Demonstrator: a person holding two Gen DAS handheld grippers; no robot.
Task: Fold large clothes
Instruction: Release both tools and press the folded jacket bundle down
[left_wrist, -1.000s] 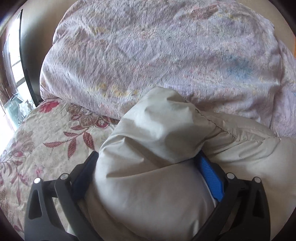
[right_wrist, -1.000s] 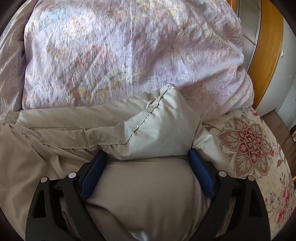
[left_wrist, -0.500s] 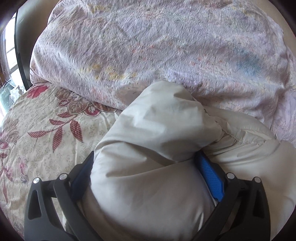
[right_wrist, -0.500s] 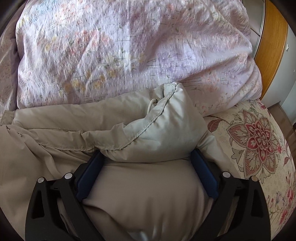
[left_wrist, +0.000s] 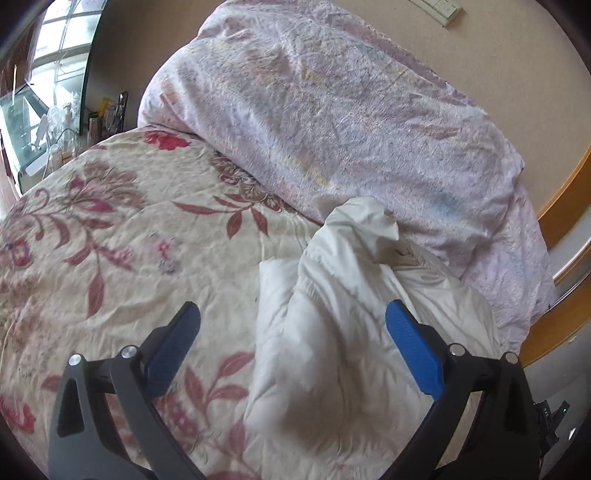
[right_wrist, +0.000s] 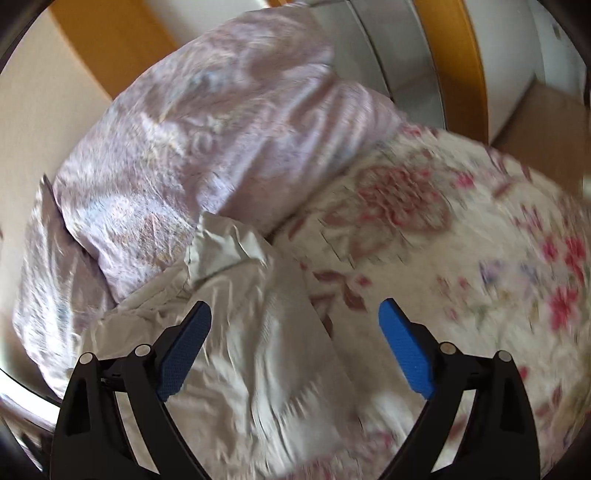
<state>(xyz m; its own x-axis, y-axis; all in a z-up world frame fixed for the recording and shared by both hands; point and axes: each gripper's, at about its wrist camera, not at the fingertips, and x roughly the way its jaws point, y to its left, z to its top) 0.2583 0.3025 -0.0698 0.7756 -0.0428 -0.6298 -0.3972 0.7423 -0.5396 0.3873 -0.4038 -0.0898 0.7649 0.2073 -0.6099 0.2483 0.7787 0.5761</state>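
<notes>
While backing off from the beige garment (left_wrist: 332, 332), lying bunched on the floral bedspread (left_wrist: 122, 229) right against the lilac duvet (left_wrist: 332, 122), keep both tools clear of loose cloth. Left gripper (left_wrist: 291, 332) wide, pads off the fabric though cloth lies between; right gripper (right_wrist: 293, 328) wide too, jaws closing slightly, nothing clamped. Next, pick a fresh edge well away from the duvet and pull toward open bedspread. Beware the duvet crowding the garment's far end; wooden frame (right_wrist: 454, 55) beyond it.
</notes>
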